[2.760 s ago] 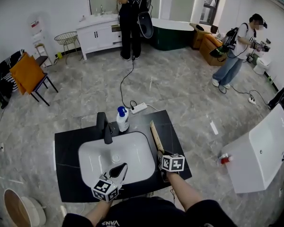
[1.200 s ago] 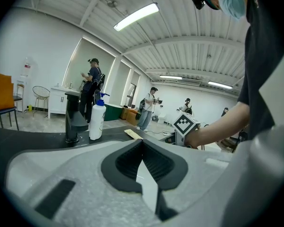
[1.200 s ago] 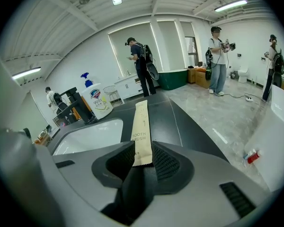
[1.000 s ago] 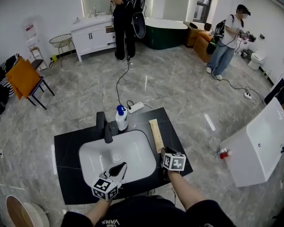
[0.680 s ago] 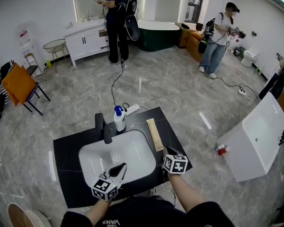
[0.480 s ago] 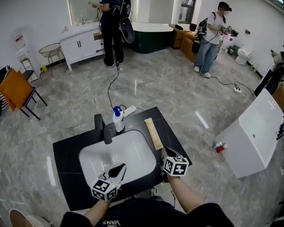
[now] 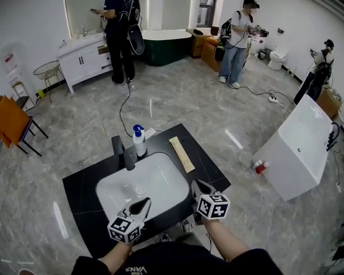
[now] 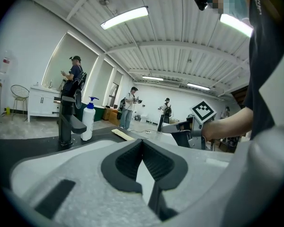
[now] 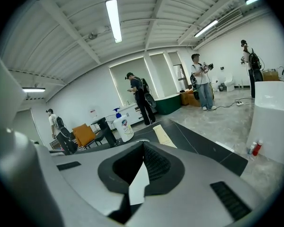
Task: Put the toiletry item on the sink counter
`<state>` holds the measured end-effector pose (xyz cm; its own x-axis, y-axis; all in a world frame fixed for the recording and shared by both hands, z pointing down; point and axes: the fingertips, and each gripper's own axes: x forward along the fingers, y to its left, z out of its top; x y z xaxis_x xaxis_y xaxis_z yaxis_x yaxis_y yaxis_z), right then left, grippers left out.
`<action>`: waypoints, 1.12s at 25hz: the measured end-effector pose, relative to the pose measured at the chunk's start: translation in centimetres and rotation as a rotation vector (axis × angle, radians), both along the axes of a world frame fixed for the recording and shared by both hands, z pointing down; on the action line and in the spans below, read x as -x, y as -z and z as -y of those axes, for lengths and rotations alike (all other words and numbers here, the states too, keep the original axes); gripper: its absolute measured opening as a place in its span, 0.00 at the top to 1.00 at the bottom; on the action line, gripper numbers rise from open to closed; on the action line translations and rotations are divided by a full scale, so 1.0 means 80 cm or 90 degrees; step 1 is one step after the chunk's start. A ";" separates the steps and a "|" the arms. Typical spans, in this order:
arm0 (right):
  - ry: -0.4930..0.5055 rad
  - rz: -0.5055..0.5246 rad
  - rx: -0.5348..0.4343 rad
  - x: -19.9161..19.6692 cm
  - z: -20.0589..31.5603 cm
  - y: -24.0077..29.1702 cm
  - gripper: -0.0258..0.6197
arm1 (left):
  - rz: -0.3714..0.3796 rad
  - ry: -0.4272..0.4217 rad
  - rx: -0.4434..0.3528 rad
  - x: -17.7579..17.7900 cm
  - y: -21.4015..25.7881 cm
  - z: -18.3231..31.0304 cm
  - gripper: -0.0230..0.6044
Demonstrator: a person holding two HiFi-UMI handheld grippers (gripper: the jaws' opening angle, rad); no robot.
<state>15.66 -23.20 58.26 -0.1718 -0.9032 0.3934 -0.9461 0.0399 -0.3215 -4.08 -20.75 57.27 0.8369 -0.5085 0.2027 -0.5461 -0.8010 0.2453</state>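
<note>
Found left gripper point(image 7: 144, 203) and right gripper point(image 7: 196, 185) clenched empty, toiletry item point(image 7: 182, 153) flat on sink counter point(image 7: 80, 183) beside basin point(image 7: 160, 179); advised lifting clear without nudging it.

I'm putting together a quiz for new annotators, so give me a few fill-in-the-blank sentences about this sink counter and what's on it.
1. The pump bottle has a ____ top.
2. It stands beside the black ____ at the back of the basin.
3. In the head view, the flat tan item lies on the counter to the ____ of the basin.
4. The right gripper has its jaws ____, with nothing between them.

Missing words: blue; faucet; right; shut.
</note>
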 end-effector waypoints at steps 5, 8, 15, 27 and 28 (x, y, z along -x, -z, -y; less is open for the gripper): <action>-0.021 -0.006 0.001 0.006 -0.034 -0.002 0.96 | -0.003 -0.020 -0.004 0.005 0.000 -0.011 0.95; -0.027 -0.008 0.004 0.005 -0.052 -0.006 0.96 | -0.004 -0.029 -0.009 0.003 0.002 -0.018 0.95; -0.019 -0.015 0.000 -0.001 -0.089 -0.003 0.96 | -0.005 -0.027 -0.024 -0.011 0.012 -0.039 0.95; 0.032 -0.030 -0.027 -0.018 -0.161 0.020 0.96 | -0.014 0.031 -0.030 -0.031 0.021 -0.110 0.95; 0.035 -0.029 -0.028 -0.018 -0.168 0.020 0.96 | -0.013 0.036 -0.028 -0.030 0.020 -0.118 0.95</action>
<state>17.10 -9.73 56.66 -0.2041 -0.9094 0.3625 -0.9558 0.1050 -0.2746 -1.68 -11.33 55.70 0.8099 -0.5638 0.1621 -0.5866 -0.7789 0.2217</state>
